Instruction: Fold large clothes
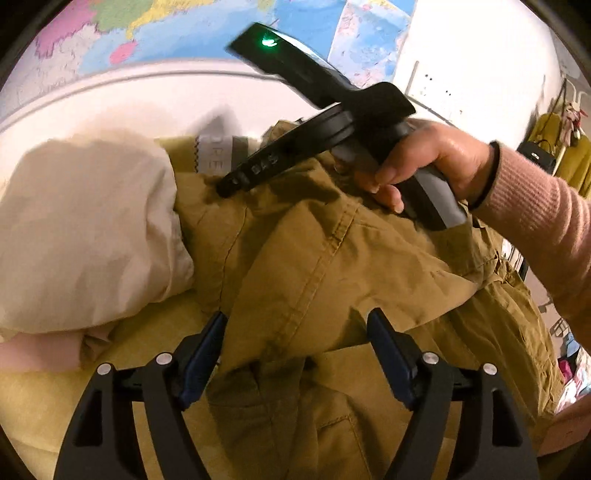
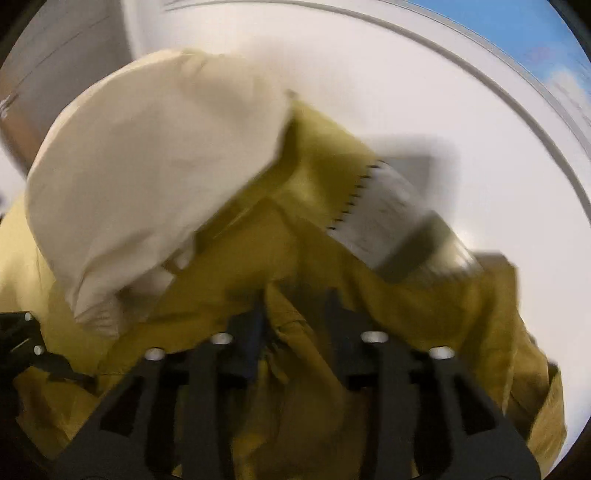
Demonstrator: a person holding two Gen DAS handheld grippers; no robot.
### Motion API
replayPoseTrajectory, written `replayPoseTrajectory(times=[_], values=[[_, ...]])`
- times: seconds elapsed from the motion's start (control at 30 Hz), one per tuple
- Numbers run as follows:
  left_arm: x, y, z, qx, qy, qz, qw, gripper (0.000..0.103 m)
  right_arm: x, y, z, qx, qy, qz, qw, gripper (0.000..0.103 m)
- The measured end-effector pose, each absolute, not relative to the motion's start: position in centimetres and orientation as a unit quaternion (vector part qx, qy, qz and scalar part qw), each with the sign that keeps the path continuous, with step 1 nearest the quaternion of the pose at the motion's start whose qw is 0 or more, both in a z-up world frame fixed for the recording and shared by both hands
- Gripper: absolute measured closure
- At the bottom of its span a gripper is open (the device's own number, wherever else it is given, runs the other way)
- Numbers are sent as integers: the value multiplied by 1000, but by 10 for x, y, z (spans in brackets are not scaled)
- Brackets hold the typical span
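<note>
Mustard jacket (image 1: 332,266): rumpled, cream pillow (image 1: 85,236) left | left gripper (image 1: 297,332): wide, empty | right gripper (image 2: 295,314): part-open astride a fold, grip unclear

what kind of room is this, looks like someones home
Most likely a bedroom at home. A cream pillow lies on a yellow bedsheet, a big world map covers the wall behind, and clothes hang on a garment rack at the far right.

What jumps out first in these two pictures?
A crumpled mustard-brown cotton garment fills the middle, with a puffy cream pillow to its left. Above it, a hand in a pink ribbed sleeve holds the black right gripper down on the cloth, before a colourful wall map.
</note>
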State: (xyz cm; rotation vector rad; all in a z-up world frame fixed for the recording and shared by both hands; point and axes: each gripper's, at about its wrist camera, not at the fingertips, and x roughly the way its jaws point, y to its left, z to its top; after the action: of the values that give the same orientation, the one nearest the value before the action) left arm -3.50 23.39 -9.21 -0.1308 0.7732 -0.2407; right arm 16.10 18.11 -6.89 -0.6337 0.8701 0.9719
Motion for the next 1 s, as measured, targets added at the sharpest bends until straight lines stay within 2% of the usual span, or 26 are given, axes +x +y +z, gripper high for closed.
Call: replayPoseTrajectory(times=[0.1,0.13,0.2,0.27,0.4,0.47,0.5,0.6,0.67,0.7,0.73,0.8,0.93,1.0], values=[[-37,232,-79,-49,362,-120,923,28,153,130,-16,-184,360,478,780,53],[-35,230,-72,-47,357,-125,924,28,147,104,5,-159,342,477,794,46],[-31,225,-60,-41,345,-141,927,28,133,51,36,-125,311,462,821,43],[-26,218,-52,-33,336,-156,928,28,122,-1,43,-101,308,448,833,42],[0,193,-55,-4,344,-172,923,28,111,-86,5,-112,358,343,861,34],[19,186,-65,-2,369,-171,913,28,109,-132,-23,-84,394,298,865,28],[28,186,-72,-5,384,-170,907,28,109,-143,-32,-71,405,289,865,21],[45,180,-98,-8,429,-153,890,28,101,-185,-66,-51,423,243,871,21],[44,175,-101,-5,433,-144,890,28,101,-195,-81,-31,430,239,870,32],[44,172,-100,1,434,-138,890,28,101,-201,-86,-17,433,246,867,51],[42,174,-100,3,435,-134,890,28,100,-207,-87,-14,431,249,867,65],[42,173,-96,5,431,-118,894,28,96,-216,-77,-31,415,243,876,85],[43,178,-94,4,423,-95,901,28,93,-235,-50,-4,374,246,894,87],[43,179,-99,3,431,-90,898,28,99,-233,-55,-9,382,237,893,86]])
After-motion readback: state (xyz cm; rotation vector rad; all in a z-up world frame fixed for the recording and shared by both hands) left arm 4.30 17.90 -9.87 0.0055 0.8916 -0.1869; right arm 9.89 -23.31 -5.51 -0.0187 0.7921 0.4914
